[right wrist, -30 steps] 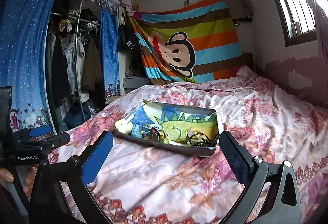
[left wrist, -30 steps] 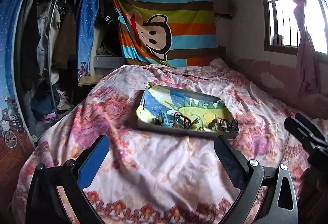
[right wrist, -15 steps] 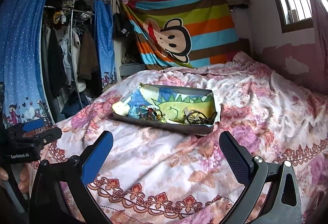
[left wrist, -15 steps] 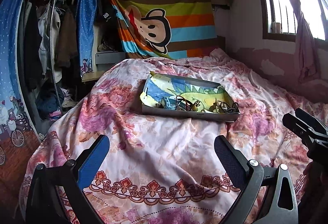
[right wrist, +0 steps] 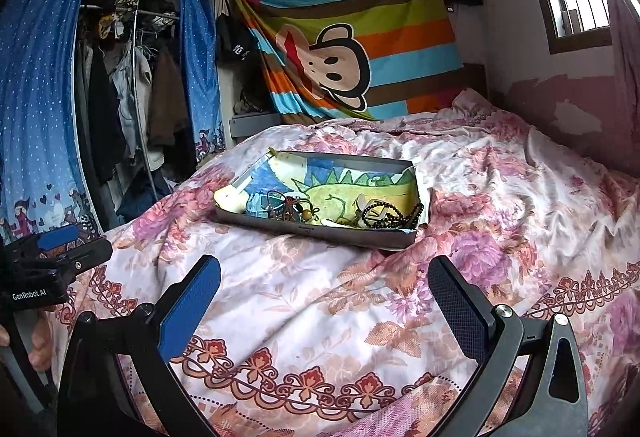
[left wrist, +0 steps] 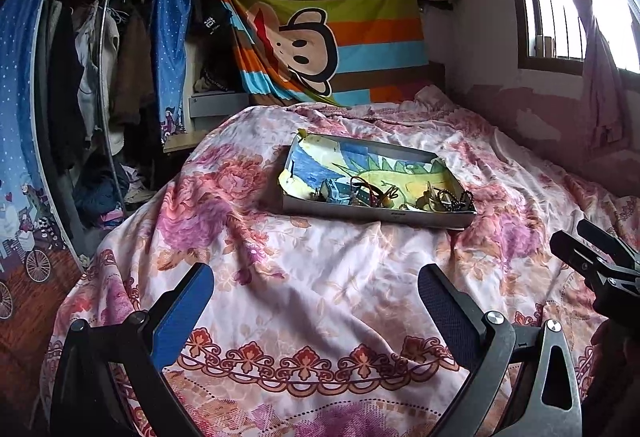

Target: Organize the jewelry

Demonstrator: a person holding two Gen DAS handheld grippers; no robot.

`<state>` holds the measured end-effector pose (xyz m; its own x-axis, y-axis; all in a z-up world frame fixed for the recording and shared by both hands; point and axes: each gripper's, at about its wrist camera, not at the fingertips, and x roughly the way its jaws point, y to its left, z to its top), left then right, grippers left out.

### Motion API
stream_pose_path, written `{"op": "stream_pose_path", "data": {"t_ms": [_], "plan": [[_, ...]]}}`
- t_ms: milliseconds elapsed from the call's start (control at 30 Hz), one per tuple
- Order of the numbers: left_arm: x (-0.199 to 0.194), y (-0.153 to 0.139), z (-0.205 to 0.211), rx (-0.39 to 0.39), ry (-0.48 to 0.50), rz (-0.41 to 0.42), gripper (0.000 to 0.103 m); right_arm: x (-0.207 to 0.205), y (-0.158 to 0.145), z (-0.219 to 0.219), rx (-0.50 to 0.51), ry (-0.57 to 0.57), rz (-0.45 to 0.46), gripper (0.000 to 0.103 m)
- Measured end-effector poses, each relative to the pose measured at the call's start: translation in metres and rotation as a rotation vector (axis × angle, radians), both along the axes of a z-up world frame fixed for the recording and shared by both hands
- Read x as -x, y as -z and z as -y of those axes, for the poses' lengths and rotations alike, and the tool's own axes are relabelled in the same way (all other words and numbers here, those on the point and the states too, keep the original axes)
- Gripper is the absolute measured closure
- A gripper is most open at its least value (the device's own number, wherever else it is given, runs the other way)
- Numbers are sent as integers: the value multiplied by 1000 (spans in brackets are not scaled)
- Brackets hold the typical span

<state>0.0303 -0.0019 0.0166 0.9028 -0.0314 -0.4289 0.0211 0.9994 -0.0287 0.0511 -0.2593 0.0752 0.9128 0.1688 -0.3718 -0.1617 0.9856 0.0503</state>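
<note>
Left gripper (left wrist: 314, 303) and right gripper (right wrist: 324, 293) both spread wide, holding nothing, above floral bedspread (left wrist: 320, 277). Jewelry (right wrist: 384, 215) piled along near edge inside tray (right wrist: 320, 231), mid-bed, well ahead.

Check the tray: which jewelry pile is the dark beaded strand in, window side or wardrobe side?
Window side. The dark beaded strand sits at the tray's end nearer the window; the wardrobe-side pile is cords and reddish pieces.
</note>
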Motion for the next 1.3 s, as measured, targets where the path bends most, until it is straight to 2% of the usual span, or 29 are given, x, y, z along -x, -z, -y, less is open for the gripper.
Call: {"op": "stream_pose_path", "data": {"t_ms": [1300], "plan": [[1, 0, 3, -5, 1, 0, 0, 2, 7, -6, 6, -12, -13, 1]]}}
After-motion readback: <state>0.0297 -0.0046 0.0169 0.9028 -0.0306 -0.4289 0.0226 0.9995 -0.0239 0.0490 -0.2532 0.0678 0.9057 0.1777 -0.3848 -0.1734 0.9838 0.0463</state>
